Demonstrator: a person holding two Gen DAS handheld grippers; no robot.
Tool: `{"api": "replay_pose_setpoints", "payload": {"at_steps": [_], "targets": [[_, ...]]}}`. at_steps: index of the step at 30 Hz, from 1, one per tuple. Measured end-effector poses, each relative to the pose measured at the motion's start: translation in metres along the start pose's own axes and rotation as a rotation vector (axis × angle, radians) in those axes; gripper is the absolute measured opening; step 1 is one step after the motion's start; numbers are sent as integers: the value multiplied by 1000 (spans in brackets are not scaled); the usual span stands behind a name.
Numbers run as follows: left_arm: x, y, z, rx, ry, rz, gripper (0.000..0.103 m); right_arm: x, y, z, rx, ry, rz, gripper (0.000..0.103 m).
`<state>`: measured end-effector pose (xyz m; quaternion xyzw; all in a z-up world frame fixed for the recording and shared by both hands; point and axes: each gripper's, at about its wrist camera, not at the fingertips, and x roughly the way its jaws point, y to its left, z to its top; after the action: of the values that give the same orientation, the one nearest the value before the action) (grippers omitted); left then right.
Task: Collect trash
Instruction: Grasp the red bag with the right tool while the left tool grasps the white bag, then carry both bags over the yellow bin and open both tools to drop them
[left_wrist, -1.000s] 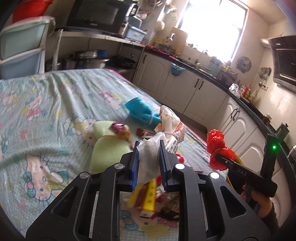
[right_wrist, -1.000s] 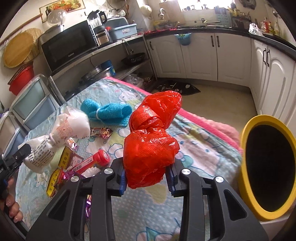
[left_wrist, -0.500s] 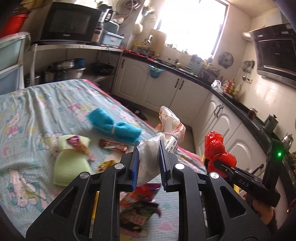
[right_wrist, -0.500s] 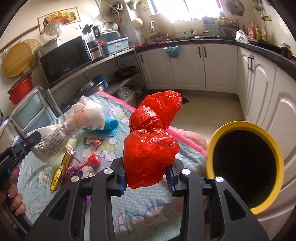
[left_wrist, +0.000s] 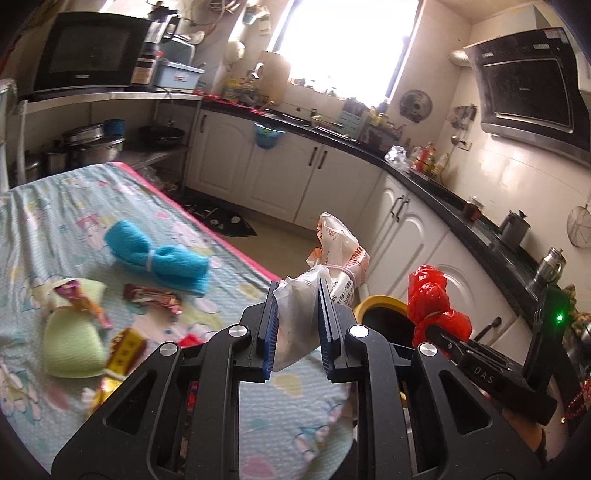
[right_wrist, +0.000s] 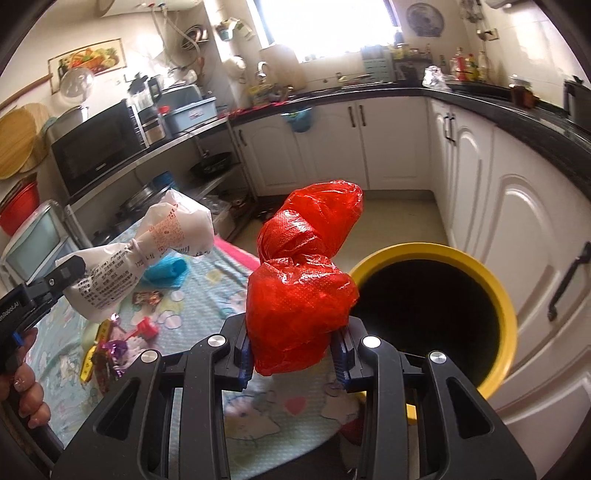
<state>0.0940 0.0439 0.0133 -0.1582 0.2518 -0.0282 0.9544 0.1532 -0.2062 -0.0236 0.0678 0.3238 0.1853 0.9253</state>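
Left wrist view: the left gripper (left_wrist: 297, 325) is clenched on the lower end of a knotted white plastic bag with red and black print (left_wrist: 334, 258), which rises from between the blue pads (left_wrist: 268, 332) toward 12 o'clock, held in the air above the table edge. At 2 o'clock from it, the yellow-rimmed round trash bin with a black interior (left_wrist: 376, 306) shows partly behind the gripper frame, standing on the floor just beside the table. Farther toward 3 o'clock, the right gripper (left_wrist: 439, 338) grips a knotted red plastic bag (left_wrist: 432, 306), held near the bin.

On the table covered with a pale blue cartoon-print cloth (left_wrist: 44, 229), a rolled blue towel tied with a white band (left_wrist: 157, 258) lies at 10 o'clock from the left gripper. A dark red candy wrapper (left_wrist: 151, 297) lies just below the towel, a folded pale green cloth (left_wrist: 72, 345) sits at 9 o'clock with a purple-and-gold wrapper (left_wrist: 79, 301) on its upper edge, and a yellow printed packet (left_wrist: 127, 349) lies just beside the green cloth.

Right wrist view: the right gripper (right_wrist: 293, 360) is closed around the red bag (right_wrist: 303, 291), with the bin's (right_wrist: 508, 317) open mouth at 3 o'clock, just beside the bag. The white bag (right_wrist: 147, 254) hangs in the left gripper (right_wrist: 64, 275) at 9 o'clock, well apart from the bin.
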Motion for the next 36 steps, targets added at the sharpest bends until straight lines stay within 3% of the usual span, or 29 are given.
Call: {"api": "replay_pose_setpoints", "payload": {"at_steps": [19,36], "targets": [[65,-86,-11,120,108,-104,14,-9,-82,-12,148,-8,-166,32],[146,-134,-41,212,262,-93,15,27,-119,-36,212,97,-179,34]]}}
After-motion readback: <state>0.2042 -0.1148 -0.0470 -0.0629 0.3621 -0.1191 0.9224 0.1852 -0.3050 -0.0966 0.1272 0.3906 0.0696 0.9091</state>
